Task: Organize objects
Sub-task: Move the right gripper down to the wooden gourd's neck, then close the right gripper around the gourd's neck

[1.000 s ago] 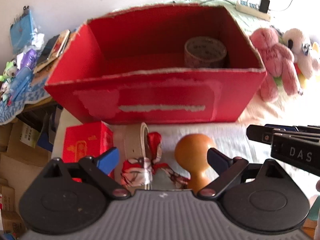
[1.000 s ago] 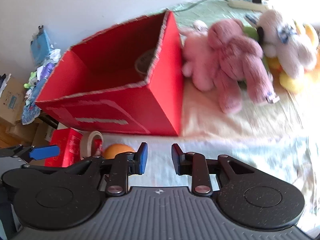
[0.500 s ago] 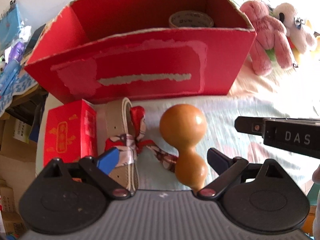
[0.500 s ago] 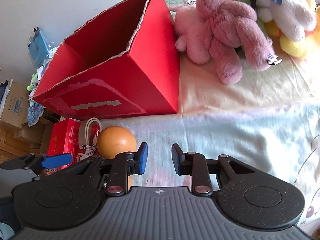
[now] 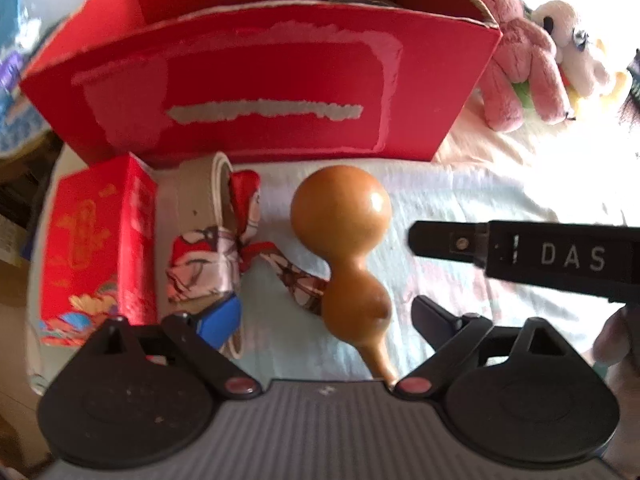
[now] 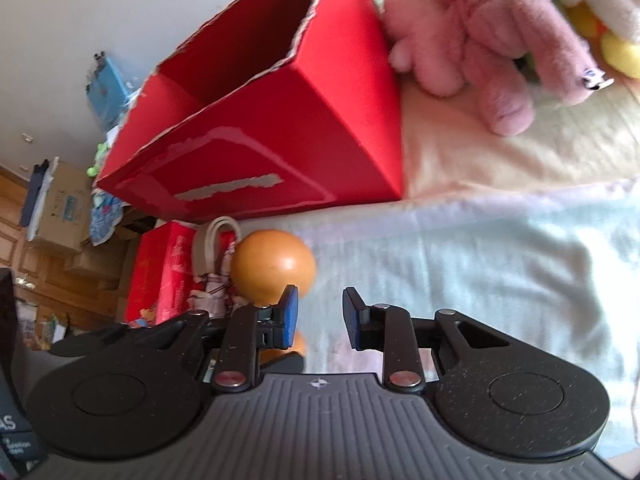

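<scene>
Left tongs [image 5: 324,316] hide the gourd's [image 5: 344,236] stem tip.

Gourd [image 5: 340,216] glossy, smooth — red box [image 5: 256,80] matt cardboard, torn edges — plush toy [image 5: 516,64] fuzzy.

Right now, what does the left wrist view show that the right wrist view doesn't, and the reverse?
Only the left wrist view shows the whole gourd, neck included, lying between the open left claw, and the patterned scarf spread out. Only the right wrist view shows stacked cardboard cartons beyond the bed. Both show the red box, small red carton, and pink plush toy.
</scene>
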A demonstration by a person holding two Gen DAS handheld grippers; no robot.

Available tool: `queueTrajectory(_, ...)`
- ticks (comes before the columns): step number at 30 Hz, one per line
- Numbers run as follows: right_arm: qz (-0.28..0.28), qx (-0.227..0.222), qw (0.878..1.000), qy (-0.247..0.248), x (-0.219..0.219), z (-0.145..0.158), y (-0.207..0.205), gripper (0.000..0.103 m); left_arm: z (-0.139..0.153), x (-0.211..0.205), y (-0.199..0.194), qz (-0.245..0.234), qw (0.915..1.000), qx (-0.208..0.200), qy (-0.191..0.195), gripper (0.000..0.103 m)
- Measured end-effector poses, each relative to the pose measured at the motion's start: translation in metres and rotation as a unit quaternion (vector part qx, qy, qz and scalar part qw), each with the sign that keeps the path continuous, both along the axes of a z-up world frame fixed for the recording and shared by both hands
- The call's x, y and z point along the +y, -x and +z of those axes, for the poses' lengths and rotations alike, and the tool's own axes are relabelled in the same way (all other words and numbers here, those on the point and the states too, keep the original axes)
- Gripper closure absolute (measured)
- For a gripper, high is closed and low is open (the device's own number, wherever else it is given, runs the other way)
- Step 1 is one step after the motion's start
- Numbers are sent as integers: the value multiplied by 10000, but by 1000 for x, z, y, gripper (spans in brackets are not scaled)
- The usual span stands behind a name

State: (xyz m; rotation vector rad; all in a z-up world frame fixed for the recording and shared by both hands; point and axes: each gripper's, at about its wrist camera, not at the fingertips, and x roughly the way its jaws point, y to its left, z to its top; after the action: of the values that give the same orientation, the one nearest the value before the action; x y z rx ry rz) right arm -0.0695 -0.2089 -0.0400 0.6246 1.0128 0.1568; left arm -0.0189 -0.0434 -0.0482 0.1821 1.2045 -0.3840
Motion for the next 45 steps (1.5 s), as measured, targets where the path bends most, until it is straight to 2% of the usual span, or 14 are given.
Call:
queueTrajectory(3,92,-50,9998,-139,2,0,-2,76,-1,8,-2,58,9994,141,323,19)
queueTrajectory(7,313,-83,9988,-367,7,-2,-4,76,-3,14,-5,108,9986,165,500,25)
queueTrajectory(18,548,120,9956,-748,14,-12,-16,75,-16,3,-10,-114,9989,325,302,40)
queueTrajectory(22,539,213,9946,-865,13,-17,-20,75,-16,-4,-15,-251,9992,235,193,48)
queueTrajectory(36,555,319,9894,-1305,3,-30,-29,75,-16,-5,-25,-499,9986,95,147,52)
queueTrajectory(45,443,283,9880,-1456,-19,-28,-18,76,-10,-11,-26,-888,9947,89,520,52)
